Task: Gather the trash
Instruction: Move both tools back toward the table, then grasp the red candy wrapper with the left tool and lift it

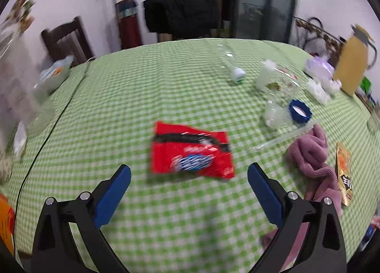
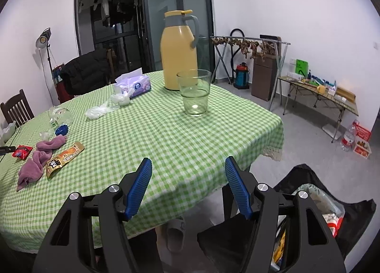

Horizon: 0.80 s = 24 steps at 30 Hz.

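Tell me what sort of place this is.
Most likely a home dining room: a table under a green checked tablecloth, a wooden chair, a yellow thermos jug, and a clothes drying rack by the wall.

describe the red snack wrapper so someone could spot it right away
On the green checked tablecloth, look just ahead of the open left gripper. The red wrapper lies flat there, left of the purple cloth; it alone is bright red.

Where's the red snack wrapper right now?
The red snack wrapper lies flat on the green checked tablecloth, centred just ahead of the open left gripper in its wrist view, with the purple cloth to its right.
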Each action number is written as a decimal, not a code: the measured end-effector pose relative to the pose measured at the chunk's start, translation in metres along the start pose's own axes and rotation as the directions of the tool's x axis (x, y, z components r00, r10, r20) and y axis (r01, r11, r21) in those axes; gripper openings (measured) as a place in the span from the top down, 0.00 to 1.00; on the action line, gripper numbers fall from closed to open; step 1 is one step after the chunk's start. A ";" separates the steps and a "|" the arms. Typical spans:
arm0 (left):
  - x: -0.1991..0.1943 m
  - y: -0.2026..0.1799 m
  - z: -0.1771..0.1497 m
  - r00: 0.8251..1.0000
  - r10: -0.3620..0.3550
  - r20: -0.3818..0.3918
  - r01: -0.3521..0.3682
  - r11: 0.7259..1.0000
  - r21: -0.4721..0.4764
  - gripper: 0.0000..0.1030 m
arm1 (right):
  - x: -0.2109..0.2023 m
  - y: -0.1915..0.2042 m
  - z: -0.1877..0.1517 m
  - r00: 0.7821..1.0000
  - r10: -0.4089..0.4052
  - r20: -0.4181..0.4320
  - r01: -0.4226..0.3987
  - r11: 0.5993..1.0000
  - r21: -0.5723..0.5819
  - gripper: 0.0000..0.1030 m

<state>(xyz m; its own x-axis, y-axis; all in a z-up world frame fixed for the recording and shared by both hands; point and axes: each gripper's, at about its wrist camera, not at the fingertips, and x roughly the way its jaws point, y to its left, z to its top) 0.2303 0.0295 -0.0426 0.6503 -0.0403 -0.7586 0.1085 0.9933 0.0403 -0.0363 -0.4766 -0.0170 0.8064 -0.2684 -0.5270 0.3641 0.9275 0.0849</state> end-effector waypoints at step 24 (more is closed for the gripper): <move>0.045 0.032 0.031 0.997 -0.071 -0.029 0.069 0.994 -0.082 0.76 | 0.005 -0.028 -0.017 0.998 -0.023 -0.060 0.027 0.997 0.074 0.40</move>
<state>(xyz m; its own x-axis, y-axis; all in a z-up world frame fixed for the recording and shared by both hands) 0.2866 0.0558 -0.0549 0.6188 -0.1077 -0.7781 0.0910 0.9937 -0.0651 -0.0501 -0.4995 -0.0365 0.7684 -0.2734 -0.5786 0.4197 0.8978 0.1332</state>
